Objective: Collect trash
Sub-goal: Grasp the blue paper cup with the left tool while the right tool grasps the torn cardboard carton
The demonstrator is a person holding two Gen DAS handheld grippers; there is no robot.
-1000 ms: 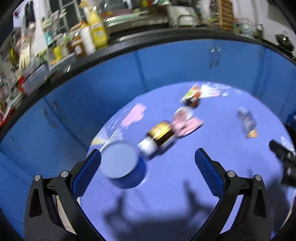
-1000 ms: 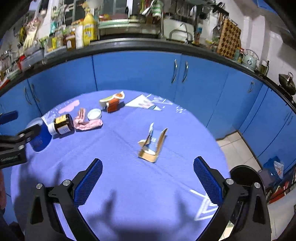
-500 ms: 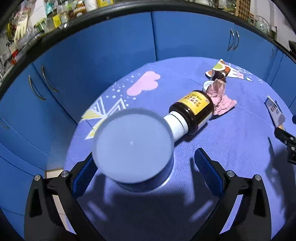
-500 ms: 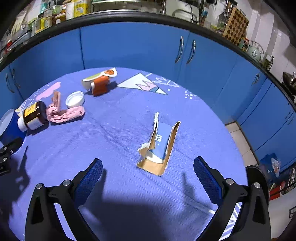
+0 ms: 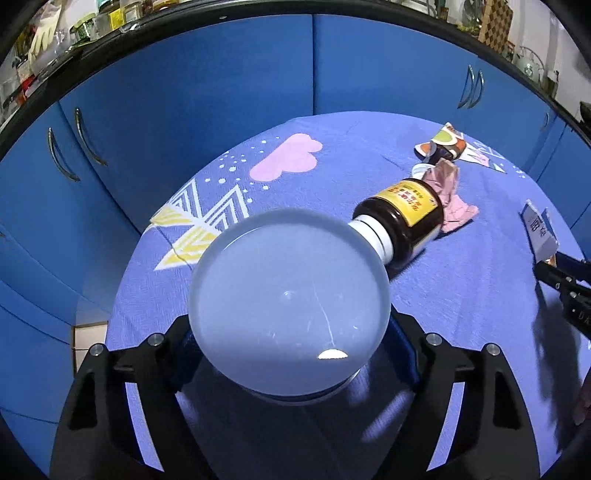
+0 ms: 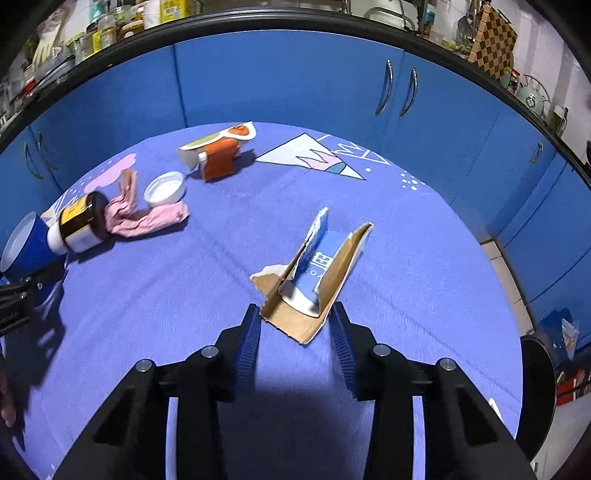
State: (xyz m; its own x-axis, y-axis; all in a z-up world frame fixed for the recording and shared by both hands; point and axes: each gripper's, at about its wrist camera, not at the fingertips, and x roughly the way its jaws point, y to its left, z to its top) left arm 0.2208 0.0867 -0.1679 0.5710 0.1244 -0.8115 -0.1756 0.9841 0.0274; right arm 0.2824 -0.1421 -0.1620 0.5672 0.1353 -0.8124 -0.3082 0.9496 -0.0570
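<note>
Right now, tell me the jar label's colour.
Yellow label on a brown jar; left wrist view.

Round tabletop (image 6: 424, 258) under a violet-blue cloth printed with pale triangles and a pink cloud. Ringed behind by glossy blue cabinet doors (image 6: 295, 81) with curved metal handles, topped by a dark counter (image 5: 122, 26) crowded with bottles and jars. Pale floor tiles (image 6: 517, 291) at right

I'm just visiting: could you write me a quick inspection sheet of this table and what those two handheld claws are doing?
Surface: round table, purple patterned cloth.
Job's things: blue cup; brown jar on its side; pink rag; white lid; orange packet; torn carton.
Clutter: nothing seen.
Grippers: left gripper closing around cup; right gripper closing around carton.
Cables: nothing seen.
Surroundings: blue cabinets, crowded counter.
</note>
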